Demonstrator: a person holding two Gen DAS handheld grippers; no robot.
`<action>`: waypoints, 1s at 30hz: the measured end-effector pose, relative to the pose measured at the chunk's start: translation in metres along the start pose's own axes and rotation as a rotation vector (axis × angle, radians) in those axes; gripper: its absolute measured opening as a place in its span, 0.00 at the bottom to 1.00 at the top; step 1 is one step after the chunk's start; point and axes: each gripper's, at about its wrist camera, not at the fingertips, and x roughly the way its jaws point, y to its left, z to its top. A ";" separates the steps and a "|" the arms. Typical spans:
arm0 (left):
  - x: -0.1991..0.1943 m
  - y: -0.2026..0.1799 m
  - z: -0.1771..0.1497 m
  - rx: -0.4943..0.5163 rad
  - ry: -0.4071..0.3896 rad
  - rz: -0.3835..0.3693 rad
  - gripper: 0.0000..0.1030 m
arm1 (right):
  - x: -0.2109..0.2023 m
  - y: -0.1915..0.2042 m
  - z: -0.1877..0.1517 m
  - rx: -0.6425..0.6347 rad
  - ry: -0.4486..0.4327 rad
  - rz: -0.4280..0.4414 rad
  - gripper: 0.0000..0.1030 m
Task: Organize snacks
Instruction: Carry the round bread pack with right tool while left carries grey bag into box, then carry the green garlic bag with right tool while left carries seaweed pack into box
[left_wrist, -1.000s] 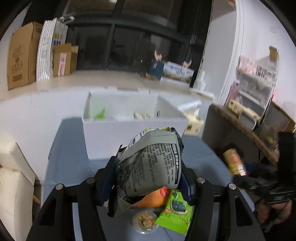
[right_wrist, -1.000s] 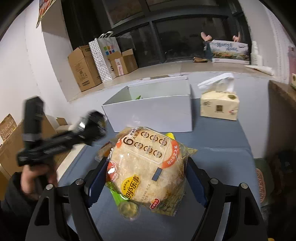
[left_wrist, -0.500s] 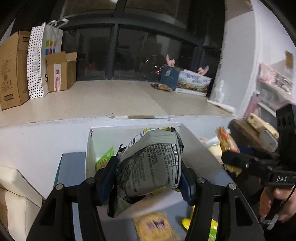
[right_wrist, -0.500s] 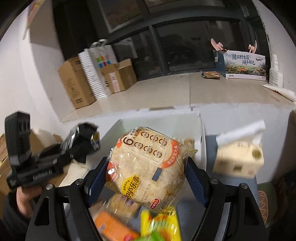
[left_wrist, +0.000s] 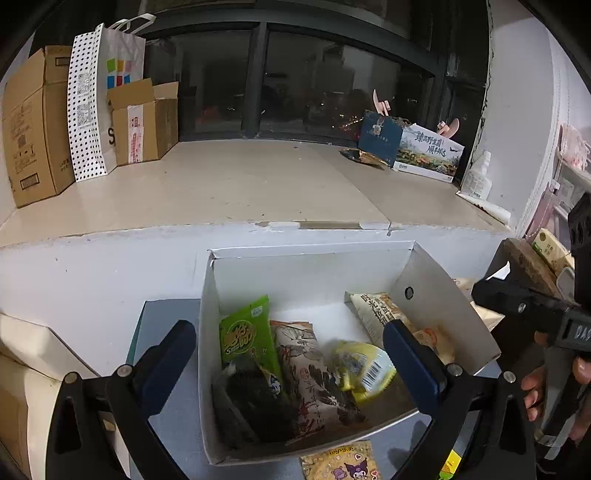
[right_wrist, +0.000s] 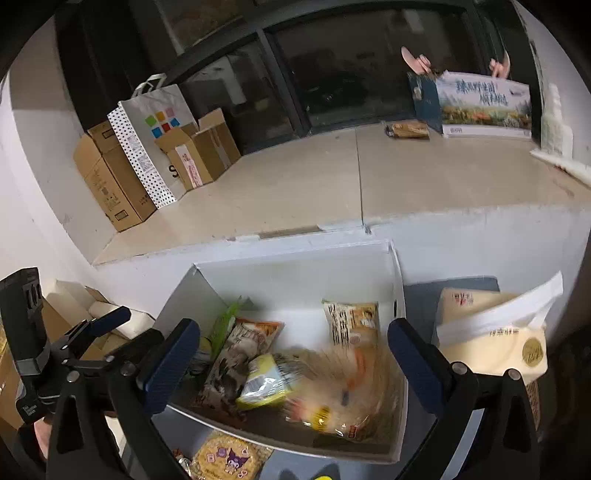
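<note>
Above the white cardboard box (left_wrist: 436, 284), left gripper (left_wrist: 288, 350) gapes empty; its crinkly grey printed bag (left_wrist: 314, 376) now lies inside beside a glossy green packet (left_wrist: 245, 332). Right gripper (right_wrist: 293, 354) likewise spread, its round rice-cracker bag (right_wrist: 343, 391) dropped in, blurred.

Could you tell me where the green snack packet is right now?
In the left wrist view, the green snack packet leans inside the white box against its left wall, beside a brown patterned packet.
</note>
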 end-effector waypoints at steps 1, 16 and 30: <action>-0.003 0.000 0.000 -0.004 -0.006 0.002 1.00 | -0.001 0.001 -0.001 -0.011 0.000 -0.008 1.00; -0.095 -0.024 -0.051 0.068 -0.052 -0.106 1.00 | -0.093 0.029 -0.059 -0.155 -0.119 0.070 1.00; -0.176 -0.022 -0.185 -0.106 -0.041 -0.253 1.00 | -0.175 0.012 -0.215 -0.138 -0.088 0.036 1.00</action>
